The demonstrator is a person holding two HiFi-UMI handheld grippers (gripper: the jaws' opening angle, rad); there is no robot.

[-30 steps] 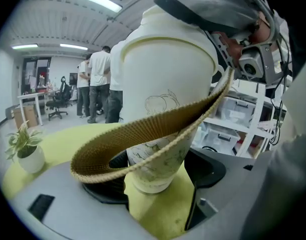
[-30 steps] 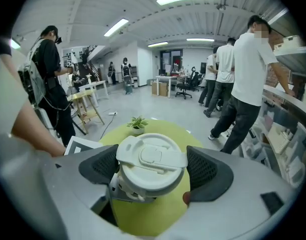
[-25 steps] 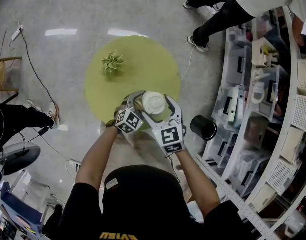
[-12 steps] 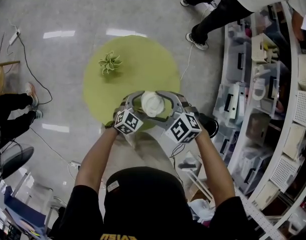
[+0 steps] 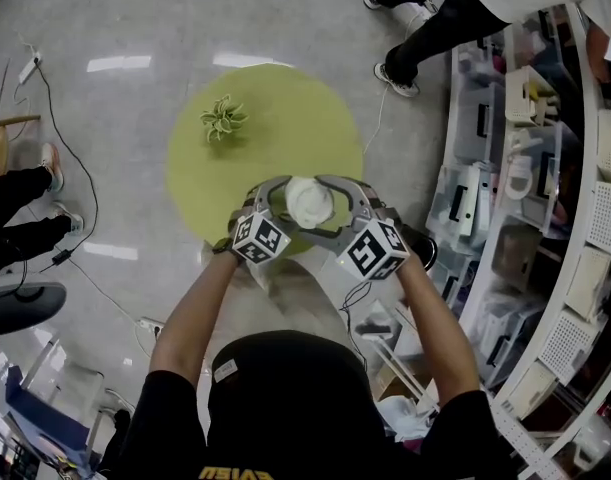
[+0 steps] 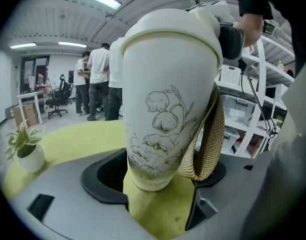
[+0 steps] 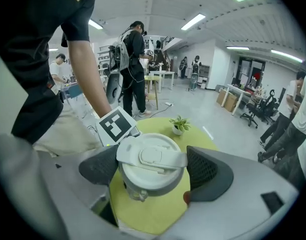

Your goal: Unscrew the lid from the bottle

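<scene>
Left hand-held gripper (image 6: 159,180) clamps bottle (image 6: 165,94); right (image 7: 151,173) clamps lid (image 7: 151,154).

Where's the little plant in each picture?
Head view: plant, upper left, on the green table's far side.
Left gripper view: plant, far left, left of the bottle.
Right gripper view: plant, middle, just beyond the lid.
Shared landmark: the round green table under it.

You swung your right gripper (image 7: 151,164) round the lid (image 5: 308,201). Its marker cube (image 5: 375,249) moved out from close beside the cube (image 5: 260,238) on the left gripper (image 6: 158,184) to well right of it. Far left of that gripper, a bystander's legs (image 5: 10,183) drew further away.
</scene>
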